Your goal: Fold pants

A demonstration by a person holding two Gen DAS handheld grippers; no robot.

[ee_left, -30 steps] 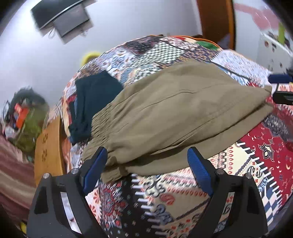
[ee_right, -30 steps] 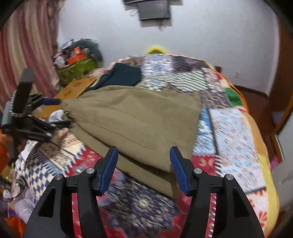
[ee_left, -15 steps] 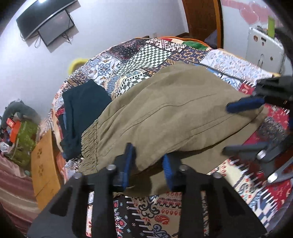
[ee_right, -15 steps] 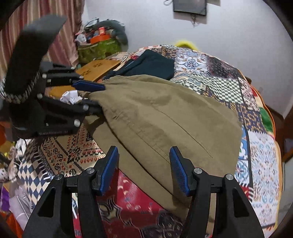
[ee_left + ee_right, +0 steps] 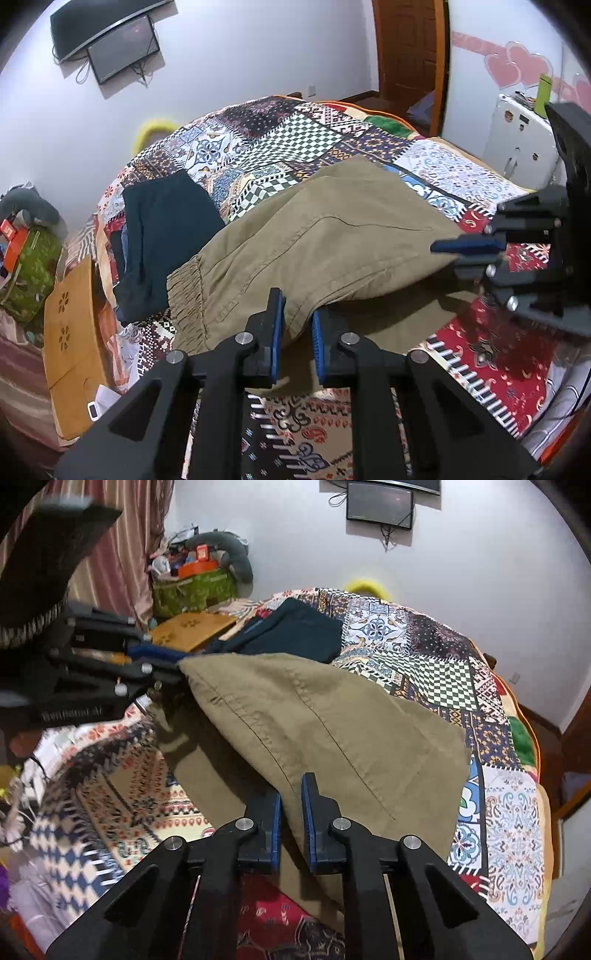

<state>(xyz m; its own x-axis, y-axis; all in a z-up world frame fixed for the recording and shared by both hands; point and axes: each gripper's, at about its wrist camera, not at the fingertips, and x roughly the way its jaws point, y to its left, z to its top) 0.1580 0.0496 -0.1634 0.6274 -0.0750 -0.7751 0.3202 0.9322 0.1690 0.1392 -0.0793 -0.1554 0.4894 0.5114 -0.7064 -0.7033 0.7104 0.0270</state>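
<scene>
Gripping the near edge of the olive pants (image 5: 332, 236) on the bed (image 5: 303, 140), left gripper (image 5: 297, 345) and right gripper (image 5: 291, 821) have just closed; we should lift both ends evenly and fold away without slack.

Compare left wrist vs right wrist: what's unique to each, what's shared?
Left wrist only: the wooden door, pink heart decals and a white appliance.

Right wrist only: the striped curtain.

Both: khaki pants on the patchwork bedspread, dark folded clothes, wall TV, green bag. The left hand-held gripper and right hand-held gripper are each shut on the pants' near edge, lifting it.
</scene>
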